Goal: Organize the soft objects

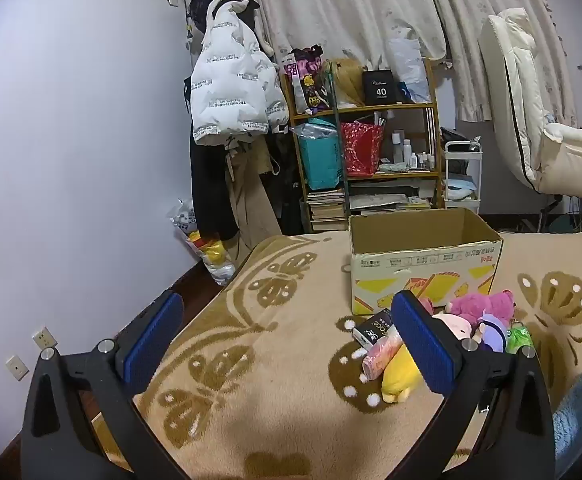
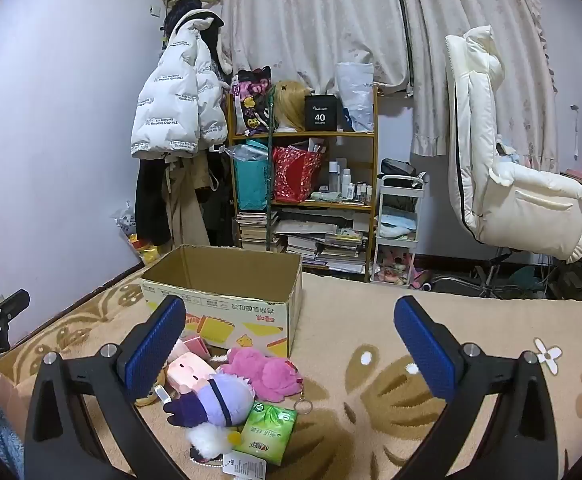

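Note:
An open cardboard box [image 1: 427, 264] stands on the patterned blanket; it also shows in the right wrist view [image 2: 227, 280]. In front of it lies a pile: a pink plush [image 2: 267, 372], a purple plush doll [image 2: 215, 400], a pink-faced plush [image 2: 189, 372], a green tissue pack [image 2: 269, 432], a yellow plush [image 1: 399, 376], a pink tube [image 1: 379, 354] and a dark small box [image 1: 373, 328]. My left gripper [image 1: 287, 344] is open and empty, left of the pile. My right gripper [image 2: 291, 356] is open and empty above the pile's right side.
The beige blanket [image 1: 271, 360] with brown butterfly motifs covers the surface. Behind stand a wooden shelf [image 2: 303, 184] full of bags and books, a hanging white jacket [image 2: 175, 108], a white cart [image 2: 397, 232] and a cream chair [image 2: 503, 176].

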{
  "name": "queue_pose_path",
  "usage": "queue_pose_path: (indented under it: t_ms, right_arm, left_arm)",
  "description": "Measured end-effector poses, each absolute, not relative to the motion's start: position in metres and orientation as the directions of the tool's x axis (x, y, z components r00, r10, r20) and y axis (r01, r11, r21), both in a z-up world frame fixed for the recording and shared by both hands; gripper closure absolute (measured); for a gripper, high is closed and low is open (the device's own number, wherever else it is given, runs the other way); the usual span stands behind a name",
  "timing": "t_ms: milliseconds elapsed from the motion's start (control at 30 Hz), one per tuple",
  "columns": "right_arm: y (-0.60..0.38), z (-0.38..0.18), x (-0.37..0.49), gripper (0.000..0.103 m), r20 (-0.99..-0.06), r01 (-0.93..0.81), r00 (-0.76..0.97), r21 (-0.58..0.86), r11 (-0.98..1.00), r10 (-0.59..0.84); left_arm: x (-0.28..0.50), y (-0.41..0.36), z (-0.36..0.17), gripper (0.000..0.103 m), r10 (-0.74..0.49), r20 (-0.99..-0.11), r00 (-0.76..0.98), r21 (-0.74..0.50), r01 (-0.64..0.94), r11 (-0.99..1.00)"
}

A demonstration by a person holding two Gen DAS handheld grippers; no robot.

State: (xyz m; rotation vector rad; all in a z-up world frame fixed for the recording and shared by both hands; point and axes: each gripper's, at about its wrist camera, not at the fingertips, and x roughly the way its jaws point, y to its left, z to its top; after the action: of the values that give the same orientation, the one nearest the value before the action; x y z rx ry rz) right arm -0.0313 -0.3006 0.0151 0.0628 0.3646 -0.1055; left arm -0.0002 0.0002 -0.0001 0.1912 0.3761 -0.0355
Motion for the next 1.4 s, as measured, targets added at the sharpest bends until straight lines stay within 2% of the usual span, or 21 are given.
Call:
queue_pose_path:
  t_ms: [133, 1400]
  right_arm:
    - [-0.3007, 0.0145, -0.0302, 0.000, -0.361, 0.115, 0.928, 0.043, 0.992, -0.092]
    - [-0.3003, 0.0110, -0.0291, 0.000, -0.367, 0.113, 0.926, 0.045, 0.993, -0.089]
  left_arm:
    - [0.0024, 0.0009, -0.0002, 0.000, -0.006, -0.395, 0.919, 0.176, 0.082, 0.981]
    - [0.0082, 0.0036, -0.0066, 0.000, 0.009, -0.395, 0.918, 0.171, 0.064, 0.983]
